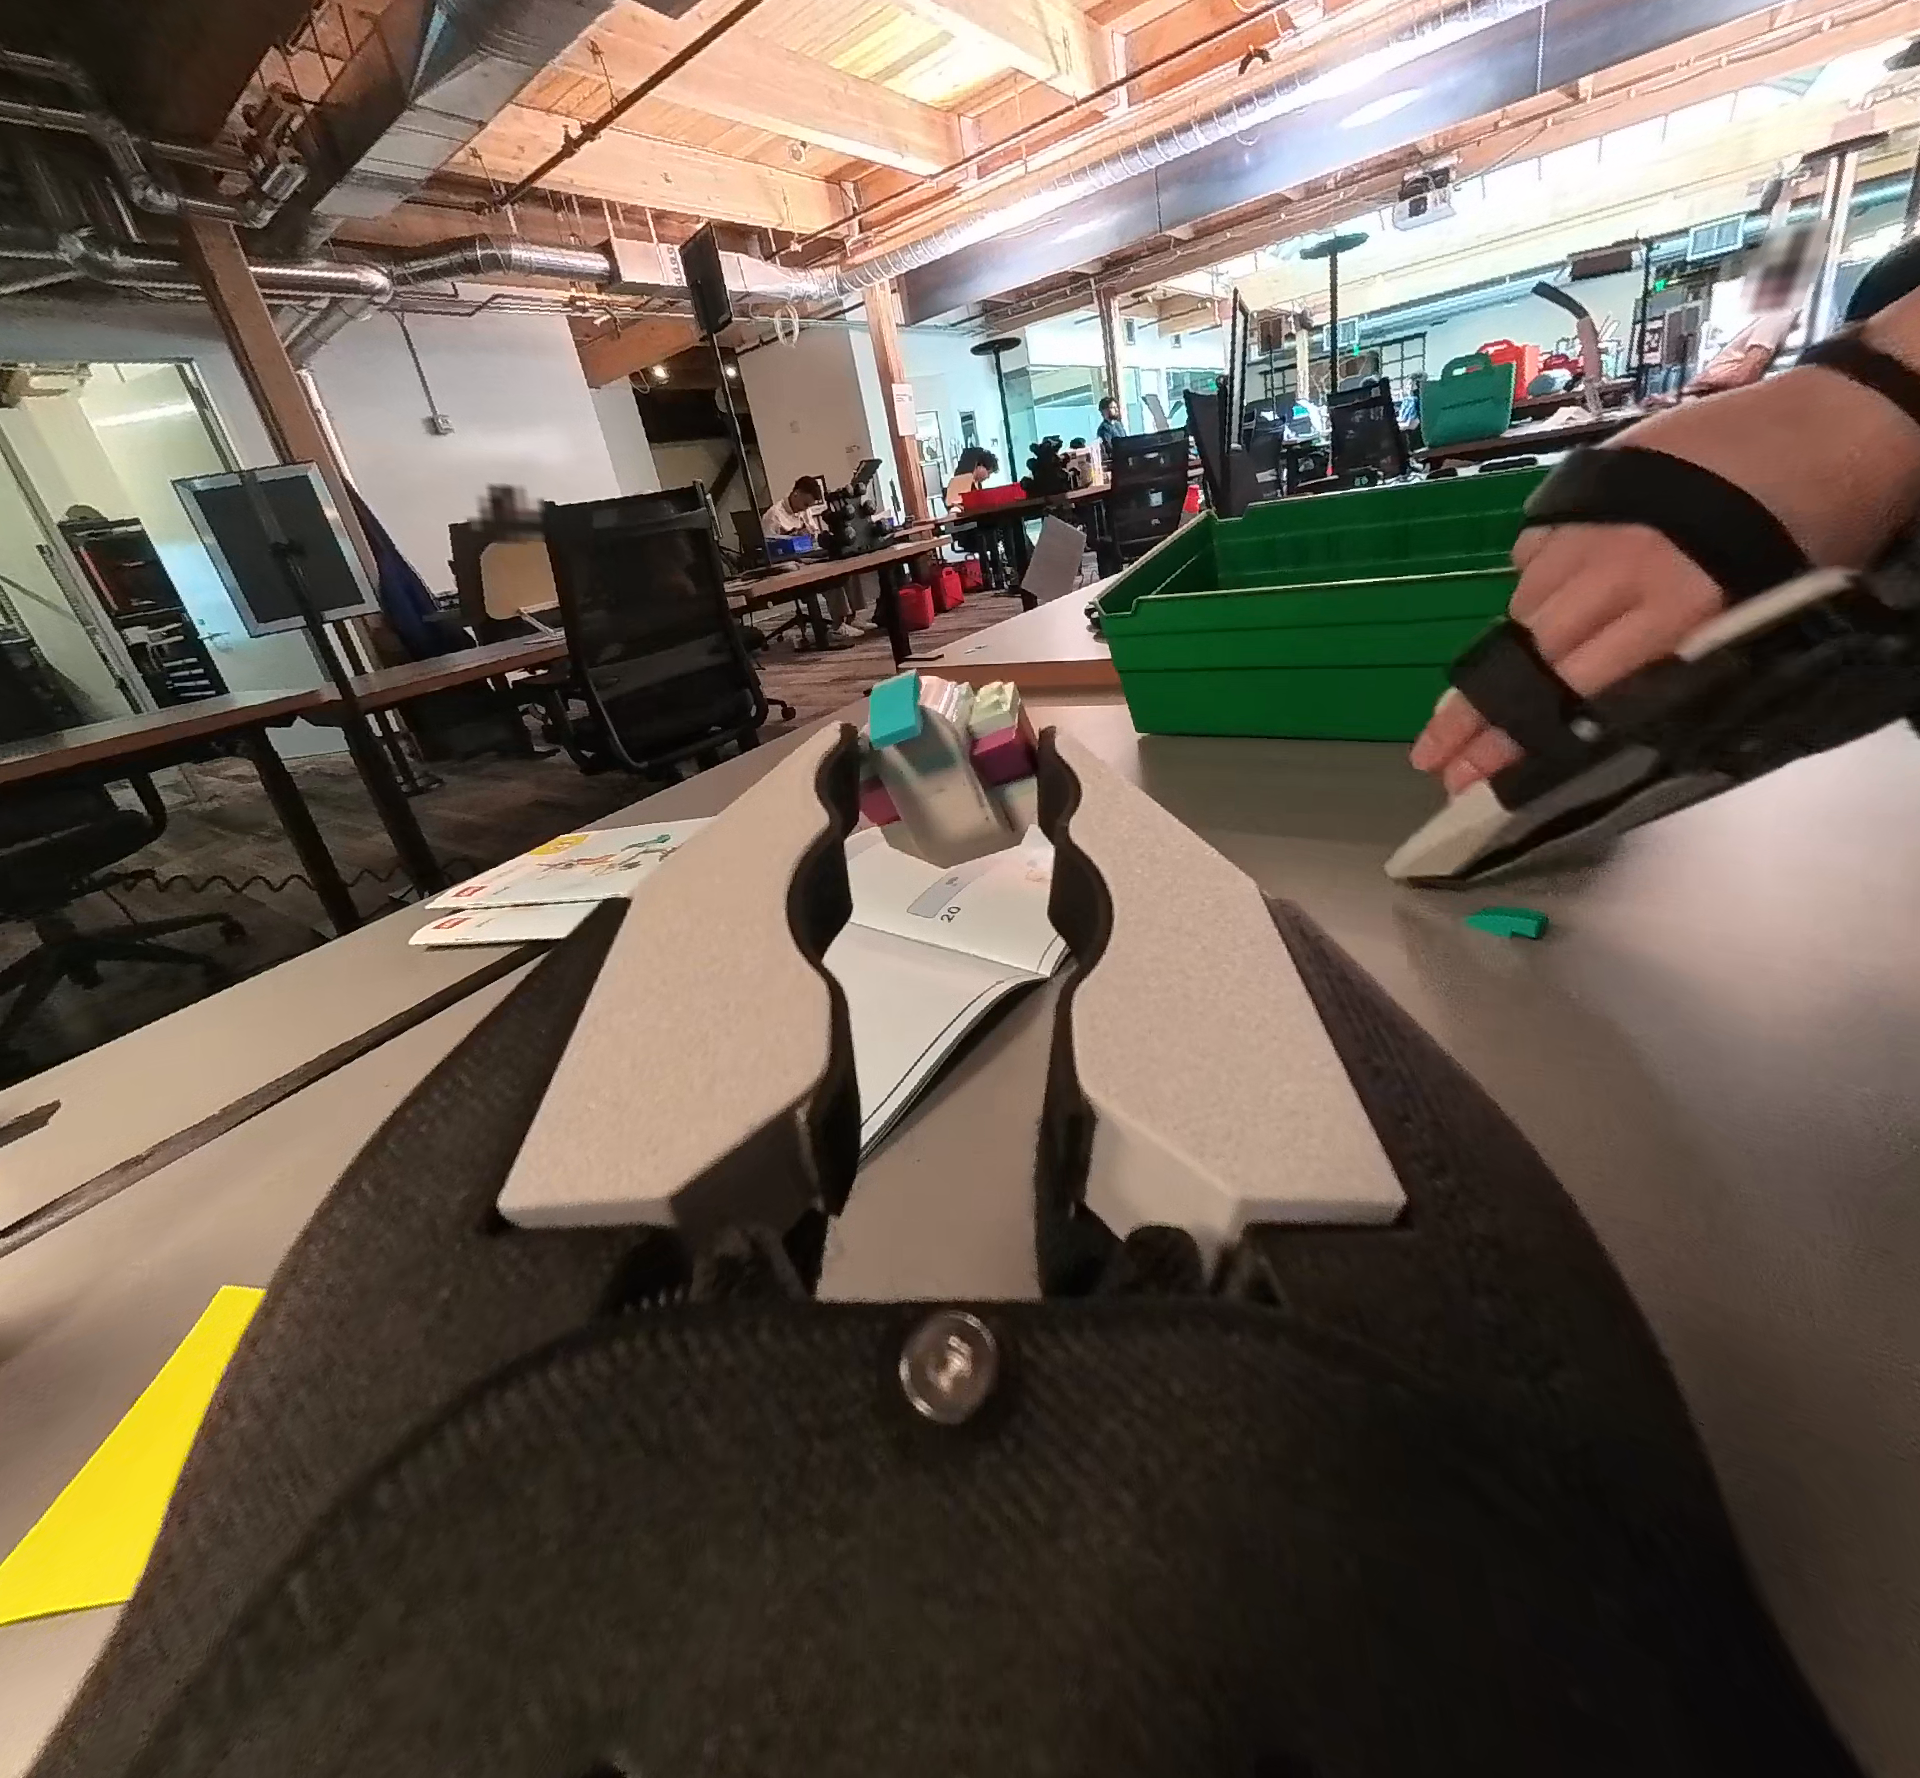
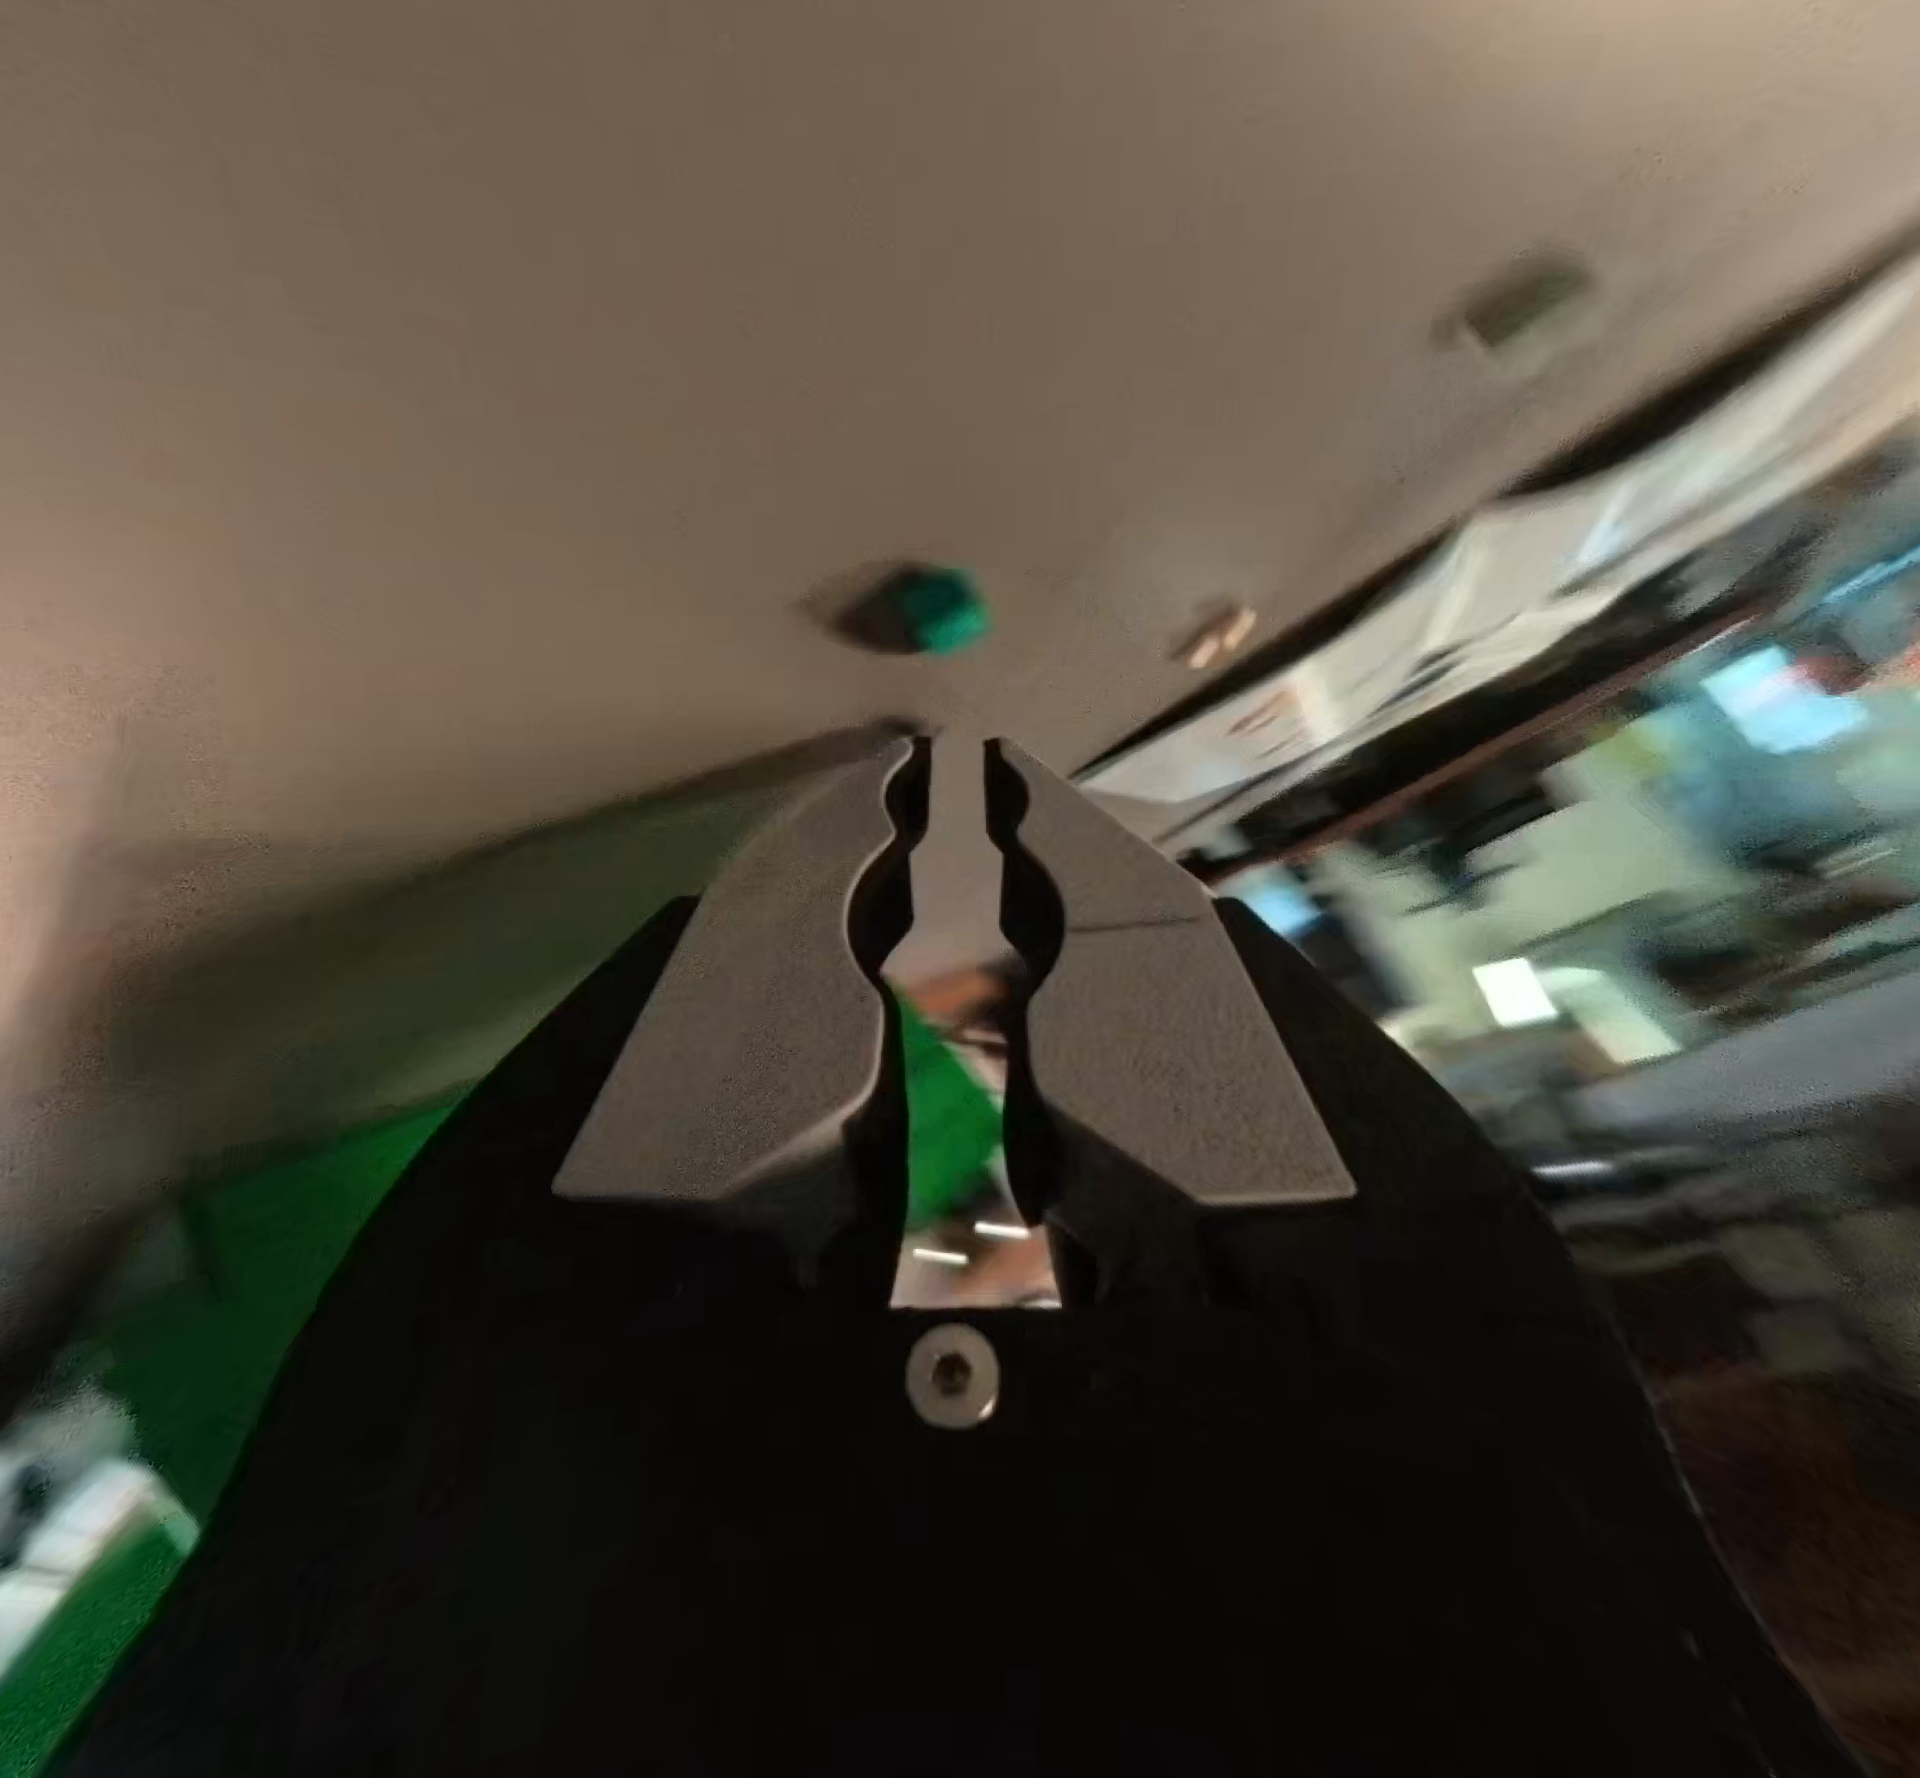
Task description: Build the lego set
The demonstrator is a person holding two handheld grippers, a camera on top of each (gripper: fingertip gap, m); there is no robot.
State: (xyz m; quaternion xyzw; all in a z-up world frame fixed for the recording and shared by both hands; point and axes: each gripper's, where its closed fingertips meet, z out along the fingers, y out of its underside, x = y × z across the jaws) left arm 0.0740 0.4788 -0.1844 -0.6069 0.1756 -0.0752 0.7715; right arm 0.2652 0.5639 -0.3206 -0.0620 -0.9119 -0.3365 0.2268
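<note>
My left gripper (image 1: pixel 940 760) is shut on a small lego build (image 1: pixel 935 788) of white, magenta and teal bricks and holds it above the open instruction booklet (image 1: pixel 935 990). A small green lego piece (image 1: pixel 1507 921) lies on the grey table to the right. The right gripper (image 1: pixel 1439 845), held by a hand, rests its tips on the table just left of that piece. In the blurred right wrist view the right gripper (image 2: pixel 953 746) is slightly open and empty, with the green piece (image 2: pixel 935 622) a short way ahead of its tips.
A green bin (image 1: pixel 1299 627) stands at the back right of the table. Leaflets (image 1: pixel 540 887) lie at the left edge and a yellow sheet (image 1: pixel 125 1458) at the near left. Two small blurred pieces (image 2: pixel 1210 632) (image 2: pixel 1517 300) lie near the table's edge. Office chairs and desks stand beyond. My hands' fingertips stand some 25 centimetres from each other.
</note>
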